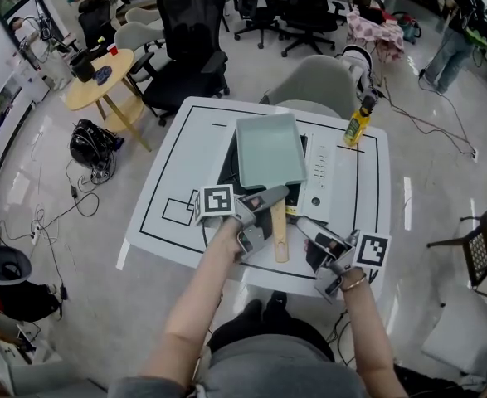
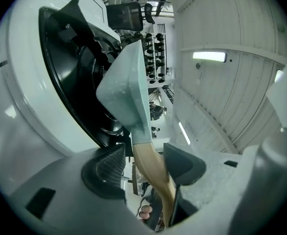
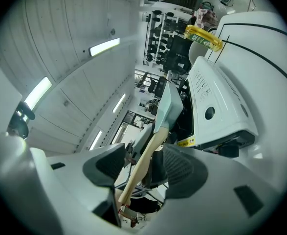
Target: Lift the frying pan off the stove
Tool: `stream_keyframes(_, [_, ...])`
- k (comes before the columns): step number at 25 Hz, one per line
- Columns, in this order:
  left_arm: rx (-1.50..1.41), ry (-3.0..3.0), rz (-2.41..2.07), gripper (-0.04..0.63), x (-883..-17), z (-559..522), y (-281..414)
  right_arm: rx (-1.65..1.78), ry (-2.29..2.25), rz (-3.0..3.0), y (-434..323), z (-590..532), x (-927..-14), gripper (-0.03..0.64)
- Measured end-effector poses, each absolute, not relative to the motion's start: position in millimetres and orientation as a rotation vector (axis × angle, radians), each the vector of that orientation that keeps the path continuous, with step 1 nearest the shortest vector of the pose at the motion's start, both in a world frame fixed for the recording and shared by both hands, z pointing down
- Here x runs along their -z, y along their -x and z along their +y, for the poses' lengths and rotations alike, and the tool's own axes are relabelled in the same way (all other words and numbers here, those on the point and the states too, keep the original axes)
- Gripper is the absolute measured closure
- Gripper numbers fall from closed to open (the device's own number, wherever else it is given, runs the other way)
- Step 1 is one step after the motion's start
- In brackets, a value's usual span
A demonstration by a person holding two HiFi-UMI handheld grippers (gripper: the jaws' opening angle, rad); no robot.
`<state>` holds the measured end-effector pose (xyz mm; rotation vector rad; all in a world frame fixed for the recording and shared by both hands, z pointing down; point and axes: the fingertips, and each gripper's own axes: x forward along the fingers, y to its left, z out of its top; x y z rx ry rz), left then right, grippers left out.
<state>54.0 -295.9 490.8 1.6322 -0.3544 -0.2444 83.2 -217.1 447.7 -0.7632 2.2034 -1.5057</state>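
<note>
The left gripper [image 2: 142,163] has its jaws a little apart, one on each side of the wooden handle [image 2: 153,175]. One pad touches the wood and the other shows a thin gap. The smooth, pale, rounded handle runs straight on from this gripper to the frying pan [image 1: 268,149]. The pan is square and pale green, and it sits mid-frame over the white stove [image 1: 326,181]. The right gripper [image 3: 142,168], at the lower right of the head view, gapes and holds nothing. The left one is nearer.
</note>
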Motion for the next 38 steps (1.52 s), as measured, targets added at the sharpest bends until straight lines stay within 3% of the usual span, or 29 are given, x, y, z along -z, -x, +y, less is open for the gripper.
stream_keyframes(20, [0.198, -1.61, -0.279, 0.368, -479.4, -301.5, -76.0, 1.552, 0.654, 2.24, -67.6, -218.1, -443.0, 0.383])
stream_keyframes(26, [0.183, -1.577, -0.309, 0.44, -487.9, -302.2, -74.0, 1.566, 0.64, 2.243, -65.4, -218.3, -445.1, 0.387])
stream_keyframes(38, [0.185, -1.565, -0.295, 0.443, -487.4, -303.0, -75.4, 1.707, 0.493, 2.184, -53.5, -226.6, -453.8, 0.379])
